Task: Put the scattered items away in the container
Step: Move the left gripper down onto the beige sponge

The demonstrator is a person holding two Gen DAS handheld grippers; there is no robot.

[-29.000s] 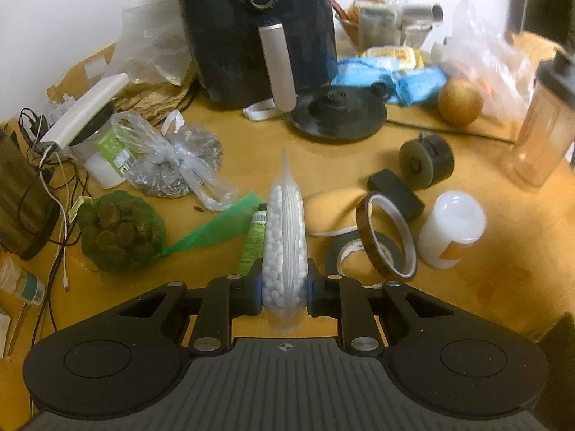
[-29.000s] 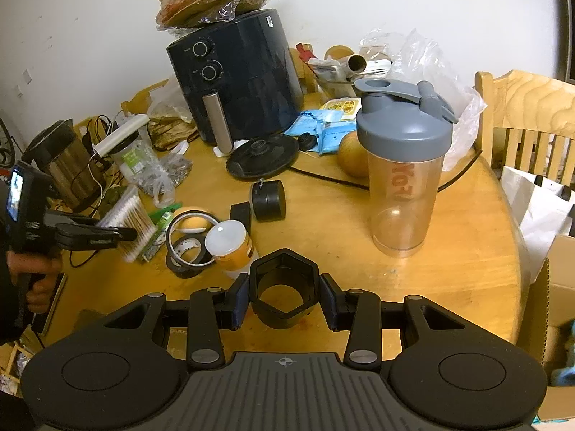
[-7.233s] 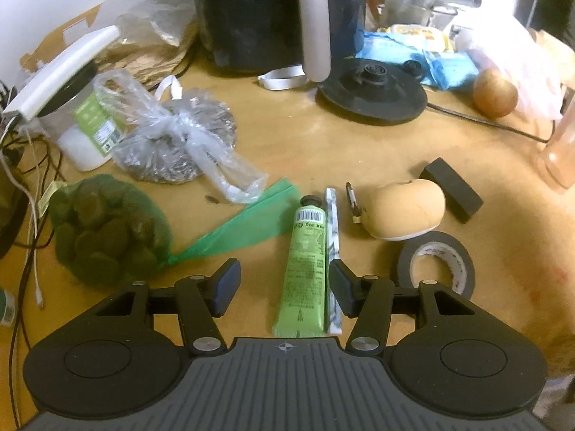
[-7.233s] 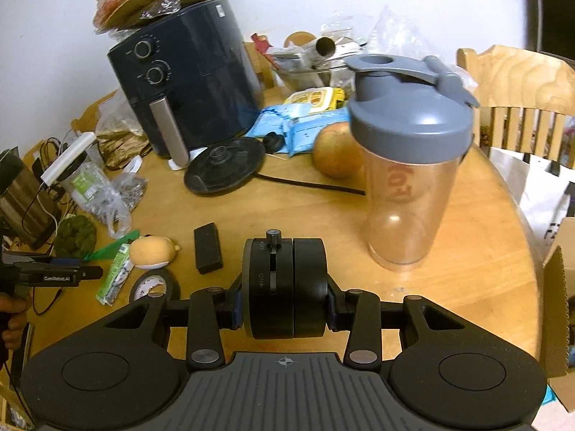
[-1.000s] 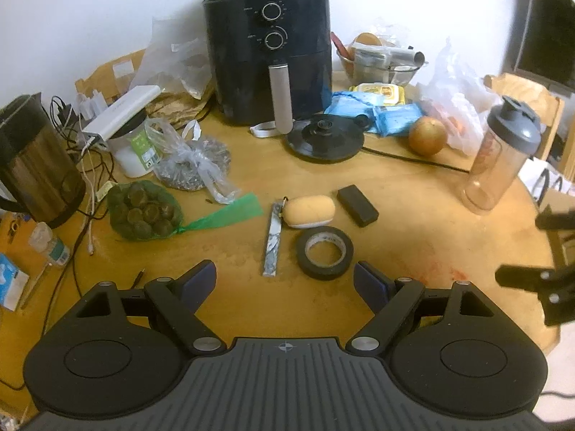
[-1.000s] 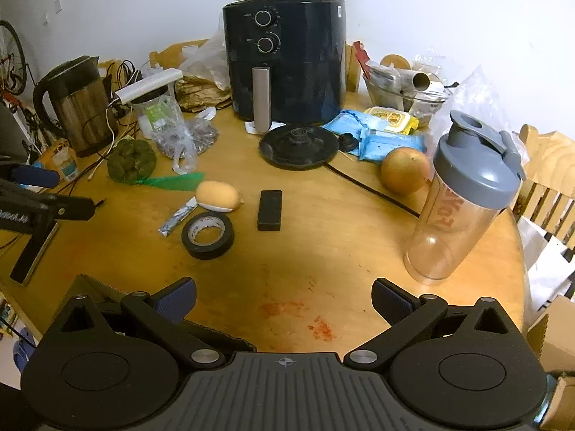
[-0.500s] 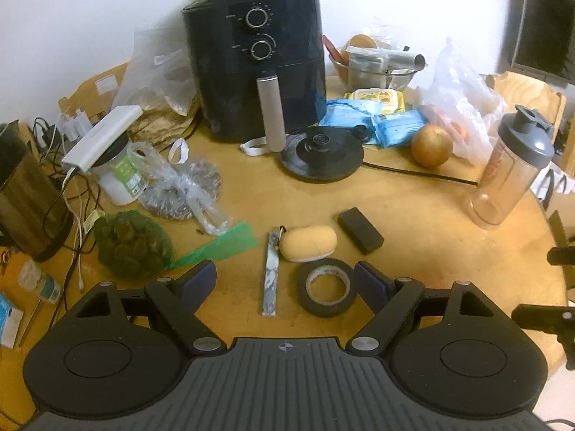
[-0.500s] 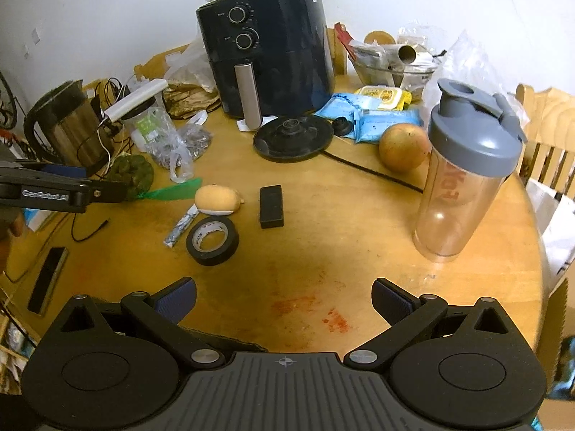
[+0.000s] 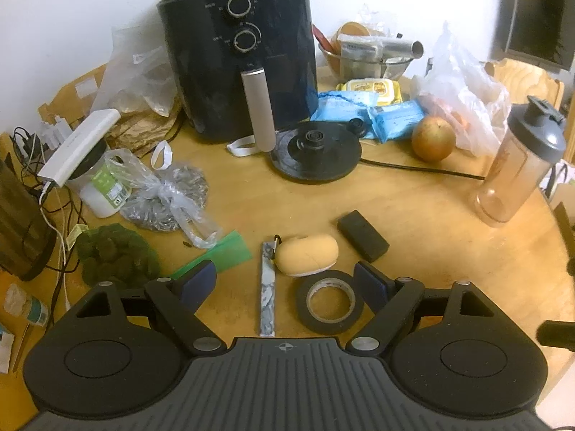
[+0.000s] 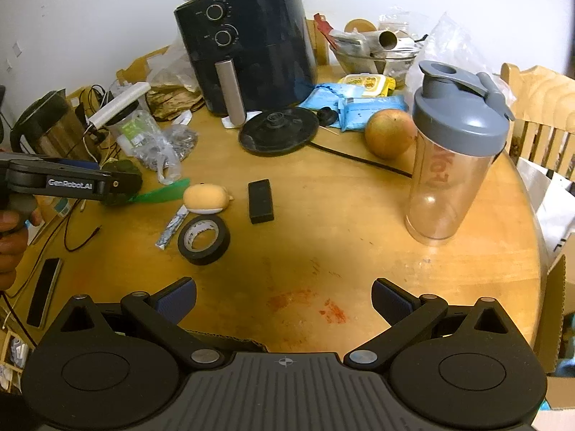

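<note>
On the wooden table (image 9: 449, 251), right under the left gripper (image 9: 285, 282), sits the last little cluster of loose bits: a roll of black tape (image 9: 330, 301), a thin foil sachet (image 9: 267, 287) lying lengthwise, a yellow rounded case (image 9: 307, 255) and a small black block (image 9: 363, 230). That gripper's jaws are spread wide with nothing between them, angled down at the cluster, and the spread makes sense: the tape roll is broad, and the right-hand pad sits just beside its rim, so I'd read this as a line-up for the tape or the sachet. No contact yet.

Over on the other side, the right gripper (image 10: 284, 300) is also released and empty, jaws apart above a bare, stained patch of table near its front edge. From its view you can see the left gripper (image 10: 118, 183) from the side, held by a hand (image 10: 10, 237), poised over the green bag (image 10: 161, 192) and the same cluster, with the tape (image 10: 203, 239) nearest the camera.

And the container? A cardboard flap (image 10: 551, 309) shows at the far right edge, off the table, likely the box, though its inside is out of sight. The air fryer (image 9: 240, 54), kettle base (image 9: 316, 152) and shaker bottle (image 10: 452, 151) look like fixtures, not clutter. Watch the tape: lying flat, it may need pinching across the rim.
</note>
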